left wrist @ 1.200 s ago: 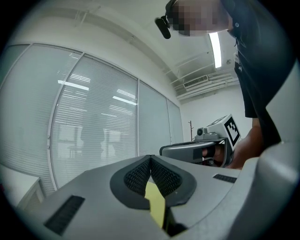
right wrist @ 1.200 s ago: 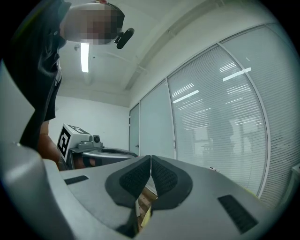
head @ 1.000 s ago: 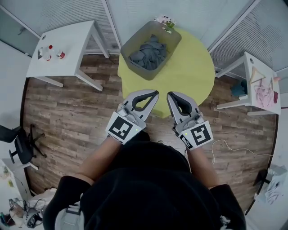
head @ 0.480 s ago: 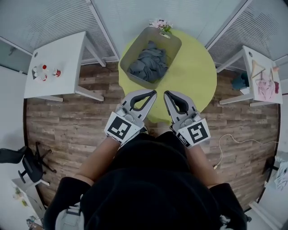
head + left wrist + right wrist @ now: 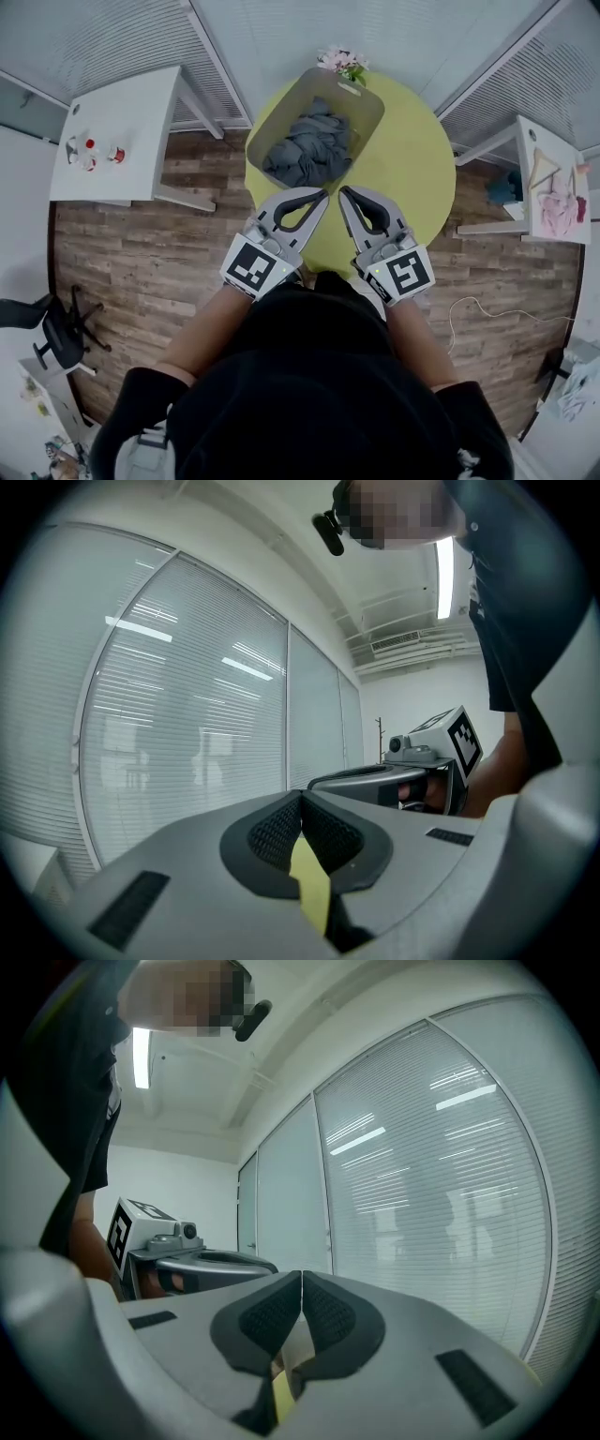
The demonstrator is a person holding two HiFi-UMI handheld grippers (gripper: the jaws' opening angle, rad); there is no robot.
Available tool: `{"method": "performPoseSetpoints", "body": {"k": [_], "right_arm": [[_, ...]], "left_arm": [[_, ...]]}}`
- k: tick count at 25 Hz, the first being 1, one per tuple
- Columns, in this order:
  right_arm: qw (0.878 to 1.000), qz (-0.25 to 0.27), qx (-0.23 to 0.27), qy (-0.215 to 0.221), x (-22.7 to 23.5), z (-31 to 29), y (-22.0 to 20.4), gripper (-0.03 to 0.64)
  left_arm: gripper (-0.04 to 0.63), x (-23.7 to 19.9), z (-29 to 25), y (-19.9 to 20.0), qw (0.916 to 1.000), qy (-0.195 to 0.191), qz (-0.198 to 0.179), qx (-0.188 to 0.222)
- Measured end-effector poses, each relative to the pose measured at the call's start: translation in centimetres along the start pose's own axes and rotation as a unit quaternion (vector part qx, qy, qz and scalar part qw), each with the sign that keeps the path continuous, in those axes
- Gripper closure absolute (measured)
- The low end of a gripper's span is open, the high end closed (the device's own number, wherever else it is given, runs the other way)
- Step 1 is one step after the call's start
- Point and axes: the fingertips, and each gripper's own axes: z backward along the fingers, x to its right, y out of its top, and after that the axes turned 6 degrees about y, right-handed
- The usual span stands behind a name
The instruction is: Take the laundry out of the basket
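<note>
**Both grippers shut and empty; laundry sits in the basket**

In the head view, the left gripper (image 5: pixel 322 195) and the right gripper (image 5: pixel 343 192) are held side by side in front of the person. Their tips are near each other and show against the near edge of the round yellow-green bench (image 5: pixel 412 155).

In each gripper view the jaws are pressed together, ribbed pads touching, with nothing between them. A thin strip of the yellow bench shows through the gap lower down. Both gripper views look past the jaws at window blinds (image 5: pixel 187 714), and each shows the other gripper alongside.

The grey basket (image 5: pixel 367 94) stands on the far side of the bench, well apart from both grippers. The laundry (image 5: pixel 309 150), a heap of grey cloth, lies inside it. A small bunch of pink flowers (image 5: pixel 342 62) sits just behind the basket.

A white bench (image 5: pixel 131 122) carrying small bottles stands on the wooden floor (image 5: pixel 141 253) to the left.
</note>
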Motion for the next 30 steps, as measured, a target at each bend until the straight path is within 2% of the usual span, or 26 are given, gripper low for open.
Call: {"method": "performPoseSetpoints", "body": {"k": [4,7,11,18,22,27,30], "right_arm": [[1.0,-0.003,-0.016,0.015,3.0,-0.8,-0.7,0.594],[0.999,-0.006,-0.023,0.025,5.0,-1.3,-1.4,0.594],[0.999,-0.006,-0.029,0.038,7.4,-2.3,-2.3,0.594],[0.998,-0.011,-0.032,0.049,11.0,-3.8,-3.7,0.594],[0.998,-0.01,-0.042,0.053,12.2,-5.1,-4.5,0.594],[0.998,-0.013,-0.049,0.047,12.6,-7.5,-5.1,0.594],[0.998,-0.007,-0.056,0.039,12.7,-8.9,-5.4,0.594]], "left_arm": [[0.586,-1.4,-2.9,0.0,0.9997,0.018,-0.003,-0.013],[0.586,-2.5,-4.9,-0.3,0.9986,0.026,-0.026,-0.038],[0.586,-3.9,-7.1,-1.3,0.9964,0.046,-0.038,-0.061],[0.585,-5.8,-10.7,-3.9,0.9916,0.067,-0.033,-0.106],[0.584,-7.5,-11.5,-6.2,0.9854,0.064,-0.023,-0.156],[0.584,-9.9,-12.0,-9.3,0.9764,0.052,-0.028,-0.208],[0.584,-11.4,-12.0,-12.3,0.965,0.053,-0.014,-0.256]]}}
